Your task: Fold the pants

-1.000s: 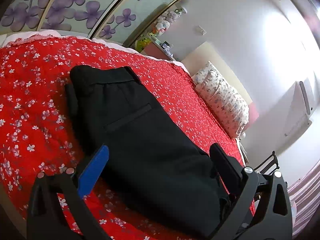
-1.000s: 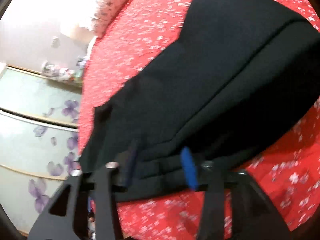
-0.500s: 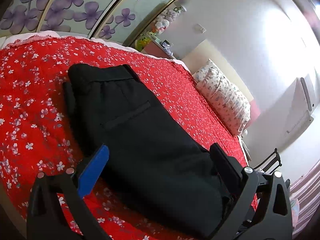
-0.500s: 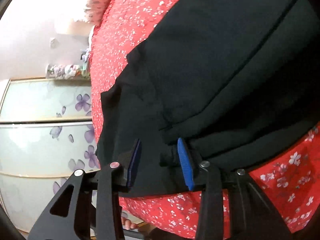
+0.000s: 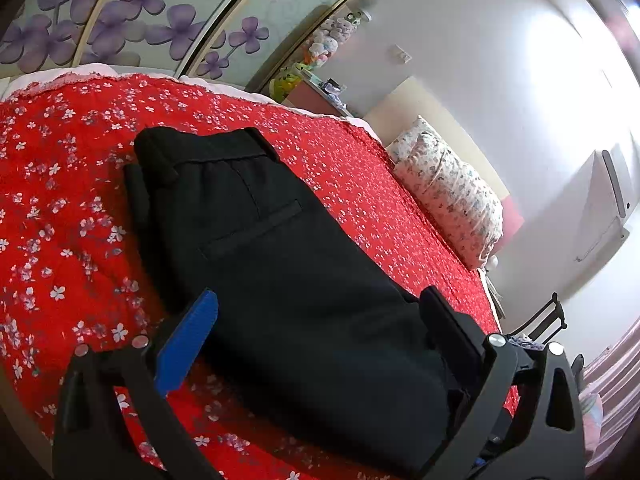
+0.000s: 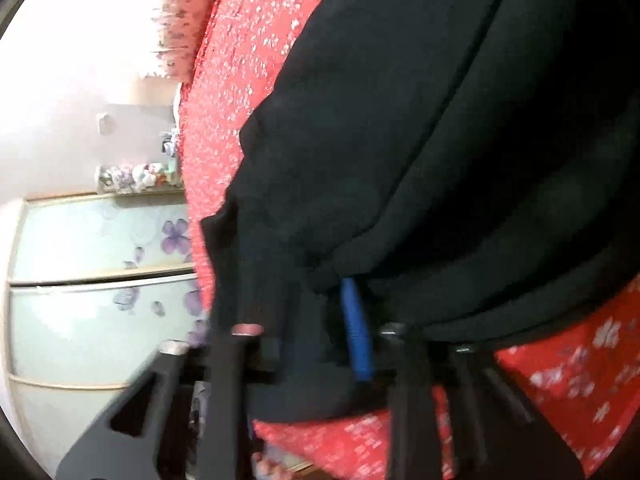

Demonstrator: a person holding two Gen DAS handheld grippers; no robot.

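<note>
Right jaws buried in blurred pants

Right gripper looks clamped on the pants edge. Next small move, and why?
Probably carry the right gripper, shut on the black fabric pants, up and over toward the waistband. The open left gripper holds nothing, and the pants lie long on the red floral bedspread.

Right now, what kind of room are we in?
Most likely a bedroom: black pants lie on a bed with a red floral bedspread, a patterned pillow sits at its head, and a wardrobe with purple-flowered sliding doors stands behind.
</note>
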